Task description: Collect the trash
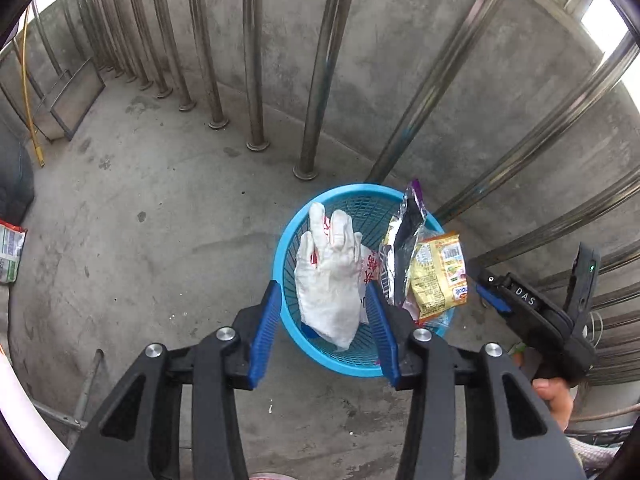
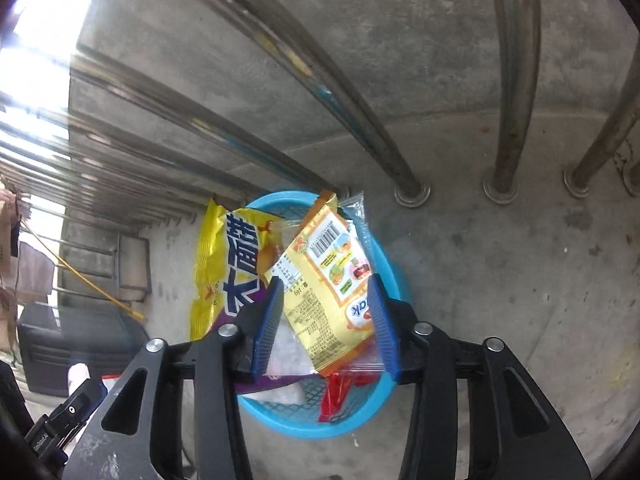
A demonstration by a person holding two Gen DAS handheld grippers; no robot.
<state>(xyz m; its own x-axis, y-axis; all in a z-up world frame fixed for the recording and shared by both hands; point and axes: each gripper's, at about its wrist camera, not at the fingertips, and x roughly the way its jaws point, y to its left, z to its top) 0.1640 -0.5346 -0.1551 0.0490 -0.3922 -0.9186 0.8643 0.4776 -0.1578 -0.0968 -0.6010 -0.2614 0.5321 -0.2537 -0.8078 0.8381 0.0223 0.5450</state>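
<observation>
A blue plastic basket (image 1: 294, 220) stands on the concrete floor by the railing; it also shows in the right wrist view (image 2: 386, 268). A white glove (image 1: 330, 276) hangs in mid-air over the basket, between the spread fingers of my left gripper (image 1: 326, 292), which is open. To its right a yellow snack wrapper (image 1: 438, 276) and a silver-purple wrapper (image 1: 404, 240) hang over the basket rim. In the right wrist view my right gripper (image 2: 326, 286) is open, with the yellow snack wrapper (image 2: 328, 276) and a yellow-purple bag (image 2: 230, 264) loose between and beside its fingers. A red wrapper (image 2: 340, 392) lies in the basket.
Steel railing posts (image 1: 256, 80) and a concrete wall stand right behind the basket. A green-white packet (image 1: 10, 250) lies on the floor at the far left. A dark bag (image 1: 14, 184) and a yellow stick (image 1: 28, 92) are at the left. A framed panel (image 1: 70, 100) leans at the back left.
</observation>
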